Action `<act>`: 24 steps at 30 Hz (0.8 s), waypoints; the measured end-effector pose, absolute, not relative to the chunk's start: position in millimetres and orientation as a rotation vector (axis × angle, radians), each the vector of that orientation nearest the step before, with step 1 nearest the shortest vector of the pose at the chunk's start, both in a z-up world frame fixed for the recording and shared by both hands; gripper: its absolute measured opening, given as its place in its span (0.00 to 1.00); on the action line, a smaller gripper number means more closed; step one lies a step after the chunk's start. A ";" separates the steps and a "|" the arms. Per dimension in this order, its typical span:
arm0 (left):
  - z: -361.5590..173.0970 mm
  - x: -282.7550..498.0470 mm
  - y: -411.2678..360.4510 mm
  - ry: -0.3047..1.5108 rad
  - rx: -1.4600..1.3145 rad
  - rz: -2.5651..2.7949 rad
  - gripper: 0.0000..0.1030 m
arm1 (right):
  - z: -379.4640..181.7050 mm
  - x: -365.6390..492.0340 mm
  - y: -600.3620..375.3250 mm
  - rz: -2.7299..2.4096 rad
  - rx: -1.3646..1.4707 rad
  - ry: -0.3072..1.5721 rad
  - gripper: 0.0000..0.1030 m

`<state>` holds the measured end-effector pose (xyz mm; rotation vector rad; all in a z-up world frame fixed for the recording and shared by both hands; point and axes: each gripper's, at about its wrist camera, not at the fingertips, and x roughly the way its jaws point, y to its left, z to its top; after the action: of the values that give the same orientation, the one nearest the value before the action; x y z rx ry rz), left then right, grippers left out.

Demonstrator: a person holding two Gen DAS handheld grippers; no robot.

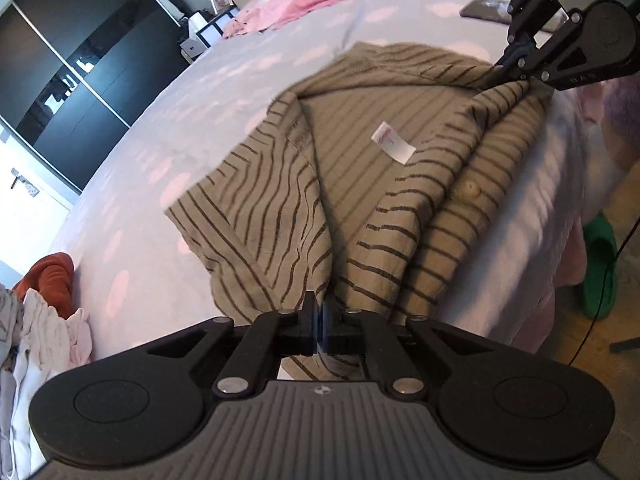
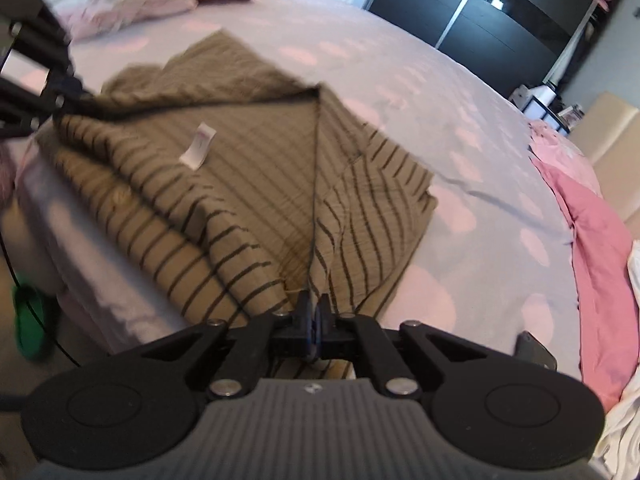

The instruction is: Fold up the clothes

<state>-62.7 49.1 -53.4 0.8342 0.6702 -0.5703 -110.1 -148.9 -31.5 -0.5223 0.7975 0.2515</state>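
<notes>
One big bed (image 1: 168, 128) fills both views, covered in a pale lilac sheet printed with soft pink blobs, smooth with a few shallow creases. No bins or baskets visible; loose laundry just sits in heaps on the bed: a crumpled pink blanket (image 2: 600, 240) along one edge, a pale pink and white pile (image 1: 36, 336) at the other end with a rust-red garment (image 1: 52, 276) beside it. Behind the bed stands a dark glossy wardrobe (image 1: 76, 92) with sliding doors.

Striped shirt (image 1: 360, 184) lies mid-bed near the bed's side edge, olive-tan crinkly woven fabric with thin dark stripes, inside out in the middle so a small white label (image 1: 394, 145) shows. It is pulled taut between the two claws, so its long axis runs from one claw to the other, roughly along the bed's side edge. Folds fan out from each pinched corner; a sleeve lies flat to the far side. One cream round button (image 1: 471, 190) sits on the placket edge.

Left claw (image 1: 320, 320), black plastic, pressed together on the shirt's near corner in its own view. Right claw (image 2: 314, 312) likewise pinching the opposite corner, cloth bunched between the pads. A green slipper (image 1: 598, 276) lies on the floor beside the bed.
</notes>
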 end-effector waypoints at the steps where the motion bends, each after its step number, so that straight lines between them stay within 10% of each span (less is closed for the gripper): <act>1: -54.3 -61.8 49.9 0.674 0.826 -0.572 0.00 | -33.5 -110.2 -148.6 0.256 -0.532 0.798 0.03; 5: -39.9 -62.3 58.8 0.680 0.735 -0.566 0.13 | -25.5 -115.9 -150.5 0.261 -0.525 0.776 0.07; 9: -9.5 -60.1 77.2 0.653 0.545 -0.537 0.40 | -0.5 -124.0 -163.4 0.239 -0.413 0.701 0.40; 24: -26.3 41.1 156.3 0.865 -0.228 -0.387 0.55 | 0.0 -58.6 -220.2 0.160 0.005 0.771 0.62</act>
<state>41.1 156.3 -26.3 -0.2281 0.8645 -0.3872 -58.6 -220.2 0.0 0.0046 0.7706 0.1603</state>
